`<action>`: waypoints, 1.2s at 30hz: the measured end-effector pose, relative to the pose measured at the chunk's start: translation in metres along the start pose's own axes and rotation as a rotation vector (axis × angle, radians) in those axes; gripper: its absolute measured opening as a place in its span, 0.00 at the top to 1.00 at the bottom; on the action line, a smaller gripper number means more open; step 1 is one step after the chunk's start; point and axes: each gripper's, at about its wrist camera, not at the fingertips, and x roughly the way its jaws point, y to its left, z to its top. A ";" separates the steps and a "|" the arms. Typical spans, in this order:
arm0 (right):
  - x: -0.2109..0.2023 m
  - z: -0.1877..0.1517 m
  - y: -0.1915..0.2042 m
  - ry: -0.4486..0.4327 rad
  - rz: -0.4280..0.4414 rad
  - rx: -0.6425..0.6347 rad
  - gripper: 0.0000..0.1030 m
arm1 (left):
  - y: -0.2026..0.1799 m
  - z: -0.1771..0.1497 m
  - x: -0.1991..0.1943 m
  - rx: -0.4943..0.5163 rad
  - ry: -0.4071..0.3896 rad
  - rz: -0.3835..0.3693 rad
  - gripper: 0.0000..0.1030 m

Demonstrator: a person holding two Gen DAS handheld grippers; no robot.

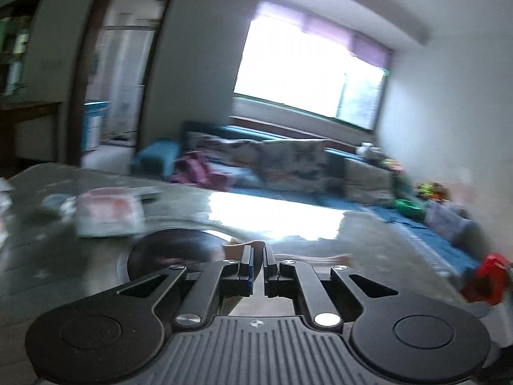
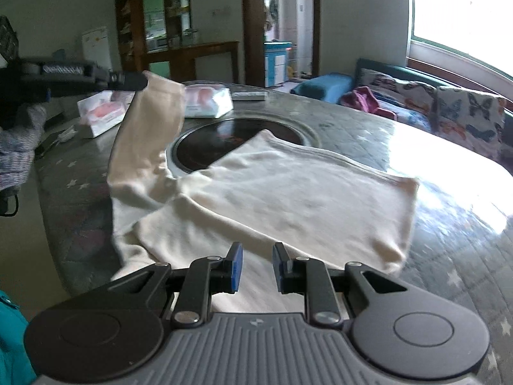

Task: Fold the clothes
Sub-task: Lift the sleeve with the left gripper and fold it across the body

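A cream garment [image 2: 288, 199] lies partly folded on the round grey table [image 2: 449, 256], over the black round inset [image 2: 205, 150]. My left gripper [image 2: 141, 81] is shut on the garment's sleeve end [image 2: 160, 96] and holds it up above the table at the left. In the left wrist view my left gripper [image 1: 258, 253] is nearly closed, with a bit of cream cloth [image 1: 237, 247] at its tips. My right gripper [image 2: 257, 256] is open and empty, just above the garment's near edge.
Two packs of wipes [image 2: 208, 99] [image 2: 102, 112] and a flat dark object [image 2: 248, 96] lie at the table's far side. A sofa with patterned cushions [image 2: 449, 109] stands under the window at right. A red thing [image 1: 487, 279] sits at the table's right edge.
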 end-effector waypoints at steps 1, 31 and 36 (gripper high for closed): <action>-0.002 -0.002 -0.003 -0.002 -0.007 0.010 0.81 | -0.009 0.001 0.002 0.009 0.000 -0.031 0.94; -0.028 -0.032 -0.047 -0.007 -0.099 0.221 0.80 | -0.044 -0.071 0.038 0.202 0.231 -0.154 0.74; -0.011 -0.024 -0.046 0.004 -0.078 0.212 0.81 | -0.001 -0.078 0.029 0.172 0.260 -0.018 0.74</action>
